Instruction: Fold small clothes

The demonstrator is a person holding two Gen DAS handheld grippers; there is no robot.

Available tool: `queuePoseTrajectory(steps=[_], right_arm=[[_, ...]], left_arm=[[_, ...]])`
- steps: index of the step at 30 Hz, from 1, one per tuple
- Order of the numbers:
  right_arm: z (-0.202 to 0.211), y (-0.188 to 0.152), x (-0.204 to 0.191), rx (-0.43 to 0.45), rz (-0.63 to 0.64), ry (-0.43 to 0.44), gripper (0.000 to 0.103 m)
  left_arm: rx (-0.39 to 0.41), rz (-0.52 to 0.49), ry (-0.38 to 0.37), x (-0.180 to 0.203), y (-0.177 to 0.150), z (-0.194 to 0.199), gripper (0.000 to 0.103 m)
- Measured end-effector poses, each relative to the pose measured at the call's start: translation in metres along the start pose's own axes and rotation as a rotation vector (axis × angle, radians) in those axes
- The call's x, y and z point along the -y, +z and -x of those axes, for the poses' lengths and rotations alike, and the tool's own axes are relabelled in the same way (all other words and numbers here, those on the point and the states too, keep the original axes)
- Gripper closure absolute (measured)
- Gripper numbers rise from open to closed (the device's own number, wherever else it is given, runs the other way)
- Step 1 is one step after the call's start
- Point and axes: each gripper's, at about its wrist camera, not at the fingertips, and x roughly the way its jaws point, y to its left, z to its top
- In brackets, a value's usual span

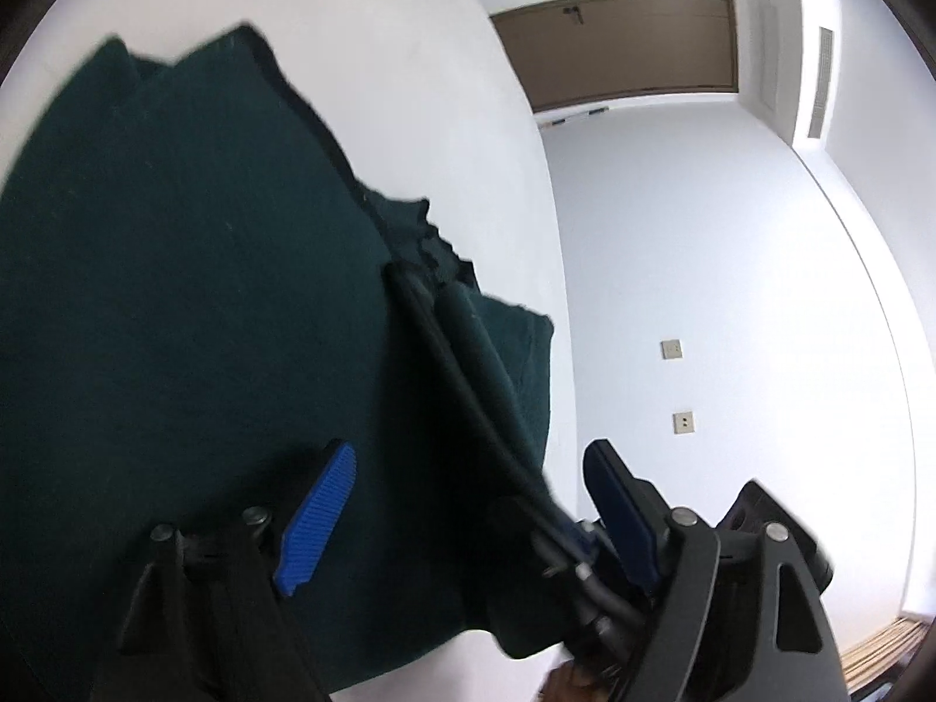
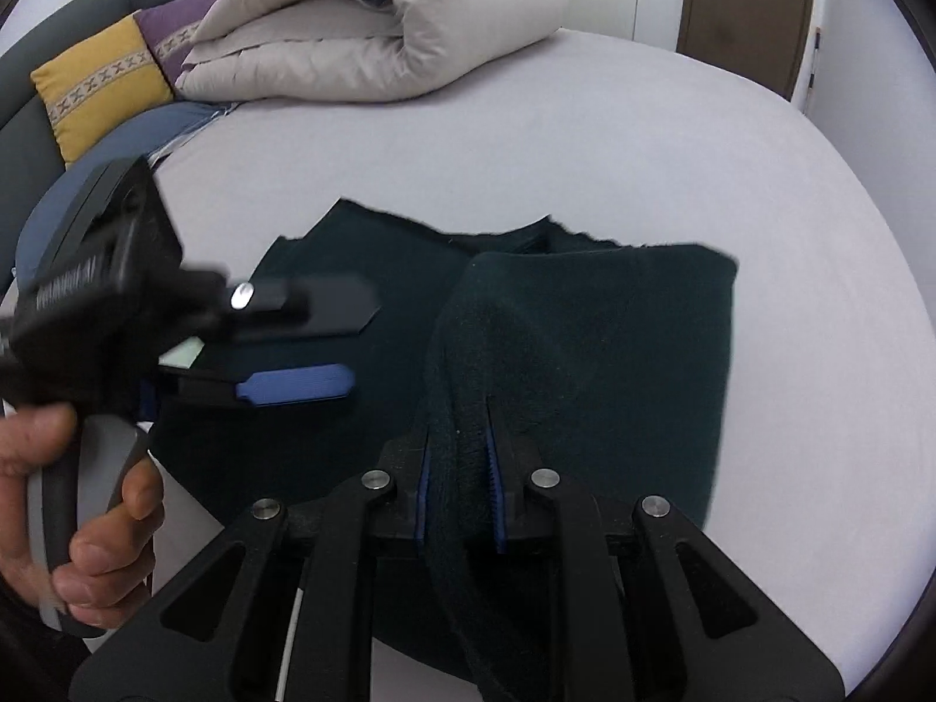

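Note:
A dark green garment (image 2: 585,351) lies partly folded on a white bed (image 2: 585,134). My right gripper (image 2: 459,485) is shut on a raised fold of the garment's near edge. My left gripper (image 2: 333,345) hovers open over the garment's left part, blue pads apart and empty. In the left wrist view the garment (image 1: 175,292) fills the left side, the left gripper (image 1: 462,515) stands open over it, and the right gripper's black fingers (image 1: 479,409) pinch a fold of cloth.
A rolled beige duvet (image 2: 380,17) and yellow (image 2: 99,88) and purple (image 2: 175,29) cushions sit at the bed's far end. A brown door (image 2: 749,0) stands beyond. White wall (image 1: 702,292) lies past the bed edge.

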Motion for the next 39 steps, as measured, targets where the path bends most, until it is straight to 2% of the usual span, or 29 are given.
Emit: queuePoseTrajectory(steps=[4,6,8,10,14,15,18,20,22,28,31,33,39], right_arm=[[0.006,-0.015,0.000,0.010,0.006,0.007,0.089],[0.007,-0.018,0.001,0.016,0.005,0.006,0.089],[0.000,-0.016,-0.002,0.020,0.007,0.008,0.089],[-0.002,-0.018,-0.008,0.025,0.017,0.010,0.089],[-0.014,-0.015,-0.021,0.013,0.055,0.015,0.085],[-0.014,-0.018,-0.022,0.007,0.059,0.025,0.084],[-0.005,-0.028,-0.023,0.012,0.053,0.055,0.080],[0.006,-0.038,-0.021,0.022,0.033,0.091,0.069],[0.020,-0.048,-0.021,0.044,0.020,0.131,0.062],[0.070,-0.080,0.008,0.170,-0.091,0.257,0.052],[0.080,-0.087,0.033,0.221,-0.185,0.244,0.052],[0.075,-0.090,0.049,0.205,-0.249,0.213,0.052],[0.045,-0.097,0.045,0.150,-0.235,0.180,0.052]], left_arm=[[-0.061,-0.007,0.023,0.007,0.005,-0.020,0.021],[-0.085,-0.007,0.036,0.010,0.008,-0.032,0.025],[-0.112,0.006,0.043,0.011,0.011,-0.042,0.040],[-0.145,0.004,0.057,0.012,0.018,-0.053,0.050],[-0.173,-0.013,0.078,0.016,0.018,-0.062,0.084],[-0.175,-0.017,0.084,0.015,0.016,-0.063,0.087],[-0.174,-0.015,0.079,0.011,0.015,-0.059,0.090],[-0.170,-0.014,0.077,0.010,0.014,-0.055,0.090],[-0.166,-0.016,0.073,0.010,0.013,-0.050,0.091],[-0.141,-0.051,0.079,0.015,0.025,-0.016,0.091],[-0.125,-0.069,0.100,0.017,0.035,-0.002,0.091],[-0.112,-0.075,0.113,0.016,0.042,0.011,0.091],[-0.092,-0.095,0.174,0.003,0.061,0.049,0.091]])
